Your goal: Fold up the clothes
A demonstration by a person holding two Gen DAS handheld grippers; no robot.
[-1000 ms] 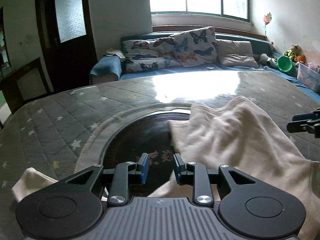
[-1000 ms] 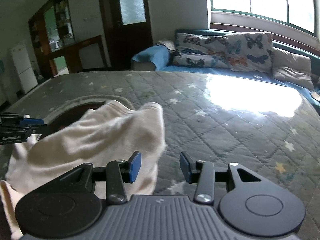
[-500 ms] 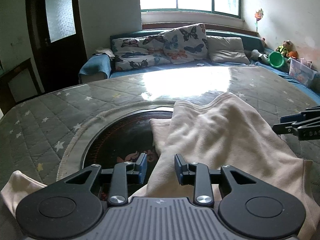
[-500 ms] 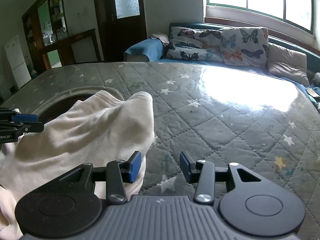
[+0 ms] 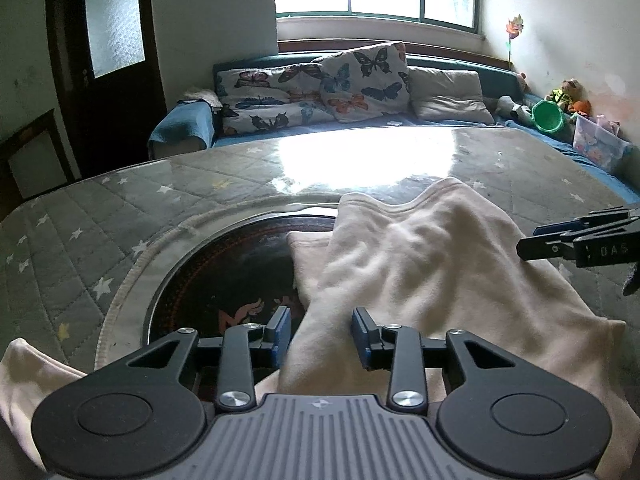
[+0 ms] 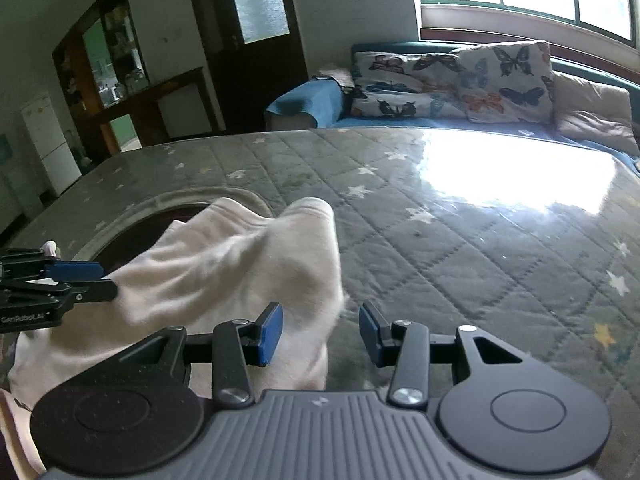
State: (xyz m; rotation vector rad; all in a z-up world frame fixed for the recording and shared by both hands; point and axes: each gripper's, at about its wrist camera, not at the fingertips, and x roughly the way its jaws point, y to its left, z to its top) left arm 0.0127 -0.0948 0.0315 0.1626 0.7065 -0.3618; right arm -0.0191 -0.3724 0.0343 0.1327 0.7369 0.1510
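Observation:
A cream garment lies crumpled on a grey quilted star-patterned table cover, partly over a round dark inset. My left gripper is low over the garment's near fold; its jaws are opening, and a ridge of cloth runs between them without being pinched. In the right wrist view the same garment lies left of centre. My right gripper stands open over its right edge, with cloth under the left finger and bare cover under the other. Each gripper shows in the other's view: the right gripper and the left gripper.
Behind the table stands a blue sofa with butterfly pillows. A green bucket, toys and a plastic box sit at the far right. A dark door, a cabinet and a white fridge are at the left.
The left jaws have widened, and the garment's fold, earlier to their right, now lies between them. The right gripper has crept in until the garment's edge sits between its fingers.

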